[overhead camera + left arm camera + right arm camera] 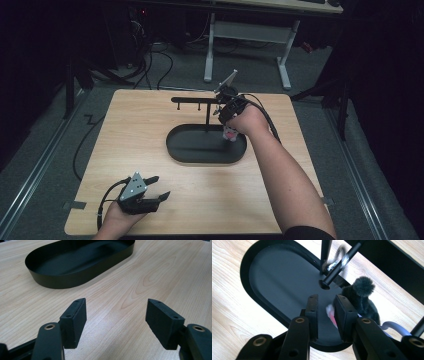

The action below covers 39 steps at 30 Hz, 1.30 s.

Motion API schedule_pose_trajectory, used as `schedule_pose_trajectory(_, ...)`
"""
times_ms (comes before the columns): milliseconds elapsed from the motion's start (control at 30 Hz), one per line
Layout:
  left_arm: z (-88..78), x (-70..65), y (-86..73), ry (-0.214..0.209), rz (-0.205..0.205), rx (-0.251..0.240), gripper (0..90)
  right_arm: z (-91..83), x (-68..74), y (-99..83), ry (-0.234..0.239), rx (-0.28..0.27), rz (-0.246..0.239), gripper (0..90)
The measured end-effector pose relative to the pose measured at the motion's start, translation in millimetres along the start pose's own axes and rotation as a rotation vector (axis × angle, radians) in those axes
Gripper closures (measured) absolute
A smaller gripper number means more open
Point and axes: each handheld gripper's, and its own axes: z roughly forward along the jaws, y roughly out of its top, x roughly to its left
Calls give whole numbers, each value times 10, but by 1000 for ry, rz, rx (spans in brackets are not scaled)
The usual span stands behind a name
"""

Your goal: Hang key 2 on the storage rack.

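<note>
Apparently the work in hand is hanging, or unhooking, a small plush keychain [362, 300] at the black stand [207, 107] whose post rises from an oval black tray [185, 150] in the middle of the wooden table [150, 125]. From the high view, the right gripper [227, 131] reaches in beside the stand's crossbar, with something pink and white just under it over the tray's right end. In the right gripper view the jaws stand close together, nearly shut, nipping a pink and white scrap [331, 313] of the toy between them; dark fur bulges out past the right jaw, and a silvery ring [337, 263] blurs around one of the bar's pegs [337, 271]. Whether that ring is seated on the peg or only beside it I cannot tell, so the hanging looks near its end but not confirmed; releasing the toy is left. The left gripper [150, 192] rests low at the table's near left corner, its jaws spread wide and holding nothing, pointed toward the tray.
</note>
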Motion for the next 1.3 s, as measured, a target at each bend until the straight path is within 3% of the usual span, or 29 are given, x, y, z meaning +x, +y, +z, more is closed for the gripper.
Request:
schedule_pose_trajectory(267,9,9,-2,2,0,-1,339,-36,13,-155,18,-16,12,712)
schedule_pose_trajectory(367,13,6,1,1,5,4,338,-28,10,-284,27,-20,35,694)
schedule_pose_trajectory(667,47,-17,8,-5,10,10,337,51,56,-712,64,-63,27,630)
schedule_pose_trajectory(867,63,-32,12,-8,13,16,337,184,137,-1037,87,-108,16,629)
schedule_pose_trajectory(1100,81,-43,13,-10,18,23,337,358,241,-1501,76,-206,29,542)
schedule_pose_trajectory(1300,93,-54,11,-12,21,27,337,457,294,-1780,81,-261,32,504)
